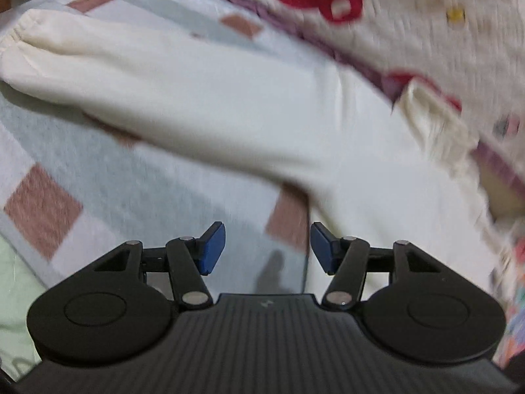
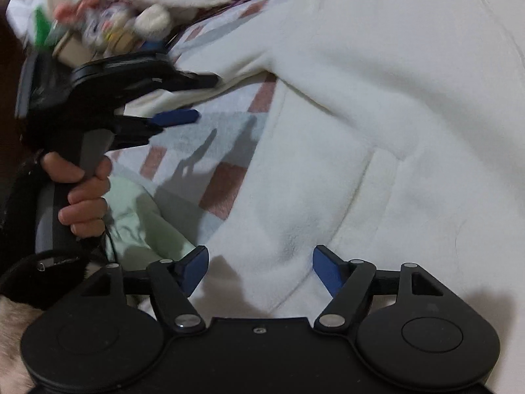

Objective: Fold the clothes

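A cream fleece garment [image 1: 229,115] lies spread on a checked bedspread [image 1: 65,151]. Its sleeve stretches to the left and ends in a gathered cuff [image 1: 13,46]. My left gripper [image 1: 267,248] hovers open over the garment's lower edge, with nothing between its blue pads. In the right wrist view the same garment [image 2: 377,115] fills the right side, and a pocket seam [image 2: 357,197] shows on it. My right gripper [image 2: 261,264] stands open just above the fleece, holding nothing. The left gripper [image 2: 200,98] appears there at the left, beside the sleeve, gripped by a hand [image 2: 85,193].
A white blanket with red shapes [image 1: 410,10] is heaped along the far side. Soft toys and small clutter [image 2: 108,29] sit at the back left. A pale green cloth [image 2: 137,220] lies on the bedspread [image 2: 210,128] near the hand.
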Demonstrator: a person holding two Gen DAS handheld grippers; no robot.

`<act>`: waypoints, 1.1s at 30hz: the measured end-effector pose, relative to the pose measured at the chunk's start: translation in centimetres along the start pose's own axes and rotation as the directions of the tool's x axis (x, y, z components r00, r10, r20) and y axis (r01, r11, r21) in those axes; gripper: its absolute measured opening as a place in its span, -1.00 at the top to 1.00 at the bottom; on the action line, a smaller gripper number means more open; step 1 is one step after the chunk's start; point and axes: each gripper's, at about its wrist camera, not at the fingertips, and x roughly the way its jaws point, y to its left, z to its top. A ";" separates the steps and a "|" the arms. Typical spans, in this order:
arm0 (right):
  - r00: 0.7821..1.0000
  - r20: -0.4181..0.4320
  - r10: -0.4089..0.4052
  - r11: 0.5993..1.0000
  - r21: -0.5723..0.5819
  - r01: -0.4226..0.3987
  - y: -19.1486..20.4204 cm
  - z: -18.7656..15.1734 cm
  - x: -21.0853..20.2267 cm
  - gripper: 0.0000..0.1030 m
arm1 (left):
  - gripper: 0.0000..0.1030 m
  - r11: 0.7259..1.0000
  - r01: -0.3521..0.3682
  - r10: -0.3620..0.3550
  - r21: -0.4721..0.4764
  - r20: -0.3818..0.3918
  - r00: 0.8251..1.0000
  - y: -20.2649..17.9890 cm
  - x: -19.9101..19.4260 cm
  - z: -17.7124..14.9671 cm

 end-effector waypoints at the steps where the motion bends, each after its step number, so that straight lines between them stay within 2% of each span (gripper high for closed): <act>1: 1.000 0.007 -0.024 0.999 -0.035 0.024 0.4 -0.1 0.0 -0.12 | -0.10 1.000 -0.016 0.016 0.020 -0.017 1.000 -0.2 0.2 -0.6; 2: 0.998 0.018 -0.058 0.996 -0.064 0.059 0.6 -0.3 -0.2 0.07 | -0.10 0.999 -0.020 0.021 0.027 -0.025 0.999 -0.3 0.2 -0.9; 3: 0.995 0.035 -0.088 0.990 -0.105 0.092 0.9 -0.4 -0.4 0.65 | -0.10 0.999 -0.025 0.026 0.034 -0.033 0.999 -0.4 0.3 -1.2; 4: 0.995 0.049 -0.082 0.988 -0.125 0.088 1.0 -0.5 -0.6 0.94 | -0.10 0.999 -0.022 0.023 0.031 -0.031 0.999 -0.2 0.3 -1.4; 8: 0.999 0.048 0.020 0.990 -0.137 -0.014 1.7 -0.6 -0.8 0.95 | -0.10 0.999 0.044 -0.044 0.014 -0.020 0.999 0.5 0.1 -1.5; 11: 0.999 0.037 -0.020 0.977 -0.211 0.028 3.0 -1.1 -0.5 0.95 | -0.10 0.996 0.091 -0.091 0.024 -0.032 0.995 0.5 0.2 -1.6; 14: 0.996 0.030 -0.079 0.978 -0.194 0.084 3.4 -1.7 -1.3 0.70 | -0.12 0.990 0.103 -0.096 0.092 -0.081 0.992 -1.0 0.8 -2.6; 16: 0.997 0.039 -0.064 0.991 -0.119 0.069 2.6 -2.3 -2.4 0.24 | -0.15 0.985 0.105 -0.088 0.139 -0.123 0.988 -1.9 0.9 -3.6; 17: 0.997 0.044 -0.057 0.995 -0.081 0.060 2.2 -2.7 -2.9 0.10 | -0.17 0.983 0.106 -0.085 0.151 -0.140 0.987 -2.2 1.1 -3.9; 20: 0.997 0.075 0.022 0.997 0.069 -0.027 0.0 -3.6 -3.9 0.05 | -0.17 0.979 0.104 -0.072 0.178 -0.177 0.982 -3.0 1.4 -4.8; 22: 0.995 0.080 0.055 0.990 0.129 -0.065 -0.8 -3.2 -3.6 0.00 | -0.17 0.978 0.100 -0.067 0.182 -0.178 0.982 -3.0 1.4 -5.1; 24: 0.995 0.061 0.085 0.987 0.133 -0.093 -1.0 -2.6 -2.4 -0.14 | -0.17 0.980 0.103 -0.073 0.171 -0.173 0.982 -2.8 1.2 -5.3; 26: 0.997 0.045 0.059 0.991 0.119 -0.064 -0.3 -2.0 -0.8 -0.23 | -0.17 0.986 0.102 -0.080 0.135 -0.158 0.984 -2.2 1.3 -5.0; 27: 0.998 0.043 0.043 0.993 0.104 -0.047 0.2 -1.9 0.0 -0.38 | -0.17 0.989 0.099 -0.082 0.113 -0.148 0.986 -1.8 1.4 -4.7; 29: 0.998 0.049 0.027 0.998 0.060 -0.030 1.1 -2.1 0.1 -0.43 | -0.17 0.994 0.093 -0.086 0.049 -0.128 0.988 -0.7 1.3 -4.4; 30: 0.999 0.045 0.010 1.000 0.011 -0.010 1.6 -2.2 0.1 -0.27 | -0.17 0.996 0.090 -0.087 0.017 -0.117 0.989 -0.1 1.2 -4.2; 31: 0.998 0.054 0.007 1.000 -0.023 -0.006 1.7 -2.5 -0.2 0.47 | -0.17 0.996 0.088 -0.090 -0.015 -0.108 0.990 0.5 1.2 -4.0; 32: 0.997 0.051 0.054 0.999 0.000 -0.054 1.3 -2.6 -0.2 0.89 | -0.17 0.994 0.101 -0.106 -0.052 -0.103 0.989 1.1 1.2 -3.9; 33: 0.993 0.048 0.104 0.994 0.027 -0.106 0.8 -2.8 -0.2 0.89 | -0.17 0.990 0.114 -0.122 -0.088 -0.099 0.988 1.7 1.2 -3.7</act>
